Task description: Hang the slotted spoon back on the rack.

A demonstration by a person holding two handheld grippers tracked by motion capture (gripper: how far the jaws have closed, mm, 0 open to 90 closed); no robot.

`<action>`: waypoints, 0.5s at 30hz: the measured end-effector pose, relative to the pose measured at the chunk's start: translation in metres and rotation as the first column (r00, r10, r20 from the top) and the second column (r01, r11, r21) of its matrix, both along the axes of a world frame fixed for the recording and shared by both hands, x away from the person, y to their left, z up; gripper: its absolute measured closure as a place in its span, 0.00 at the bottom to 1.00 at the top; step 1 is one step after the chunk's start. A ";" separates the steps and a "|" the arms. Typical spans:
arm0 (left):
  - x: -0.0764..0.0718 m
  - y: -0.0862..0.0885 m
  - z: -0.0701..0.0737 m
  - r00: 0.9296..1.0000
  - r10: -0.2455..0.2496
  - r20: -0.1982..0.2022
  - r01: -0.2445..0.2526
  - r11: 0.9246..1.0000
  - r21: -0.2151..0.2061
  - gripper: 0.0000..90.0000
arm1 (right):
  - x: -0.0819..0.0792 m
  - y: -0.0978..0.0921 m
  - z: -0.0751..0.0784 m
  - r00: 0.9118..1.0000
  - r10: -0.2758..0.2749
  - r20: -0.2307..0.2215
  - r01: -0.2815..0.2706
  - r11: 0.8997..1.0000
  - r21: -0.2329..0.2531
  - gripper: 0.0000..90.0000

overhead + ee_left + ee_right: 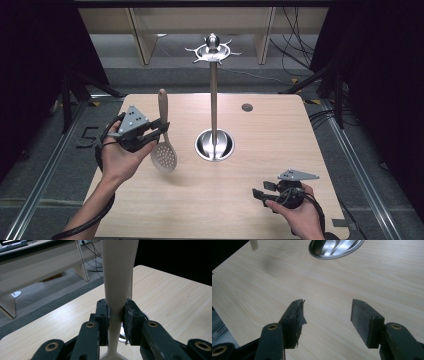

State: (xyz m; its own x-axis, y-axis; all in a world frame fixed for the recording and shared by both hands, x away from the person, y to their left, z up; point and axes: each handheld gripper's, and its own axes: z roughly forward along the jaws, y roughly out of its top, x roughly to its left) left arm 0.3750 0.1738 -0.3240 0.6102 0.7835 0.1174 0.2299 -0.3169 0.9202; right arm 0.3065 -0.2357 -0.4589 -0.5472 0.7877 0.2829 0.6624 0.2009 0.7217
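Holding the slotted spoon (pixel 164 142) up off the tabletop (pixel 260 150), the left gripper (pixel 156 129) sits at the left of the high view, its fingers (pixel 103 317) clamped on the pale handle just above the round perforated head. The handle points up and slightly away, the head hangs low near the wood, and its shadow lies on the tabletop below. In the left gripper view the handle runs straight up between the two pads, pinched firmly, with no gap on either side.

Moving to the middle of the frame, there's the utensil stand (pixel 214 100): a shiny round base, a tall pole and a ring of hooks at the top (pixel 212 50), all bare. It stands near the spoon but apart from it.

Over at the lower right, the right gripper (pixel 261 194) rests low above the tabletop, fingers (pixel 368 322) spread wide and empty; the right gripper view has bare wood between them and the stand's base (pixel 335 248) at the top edge.

My read: this is the carrying step, spoon lifted and on its way to the rack. Next move calls for raising it well higher, bringing the handle's end to a hook, and lining it up carefully. Whether the handle has a hanging hole, I cannot tell.
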 end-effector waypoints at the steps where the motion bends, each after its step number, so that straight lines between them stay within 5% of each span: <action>1: 0.000 0.000 0.000 1.000 -0.002 -0.001 0.002 1.000 -0.001 0.83 | 0.000 0.000 0.000 1.000 0.000 -0.012 0.000 1.000 0.019 0.49; 10: 0.006 -0.005 -0.004 1.000 -0.002 -0.019 0.002 1.000 0.004 0.83 | 0.003 -0.001 -0.002 1.000 0.013 -0.004 -0.013 1.000 0.018 0.49; 15: 0.008 -0.010 -0.001 1.000 -0.015 -0.025 0.015 1.000 0.001 0.83 | 0.000 0.001 0.002 1.000 -0.001 0.024 0.001 1.000 -0.023 0.49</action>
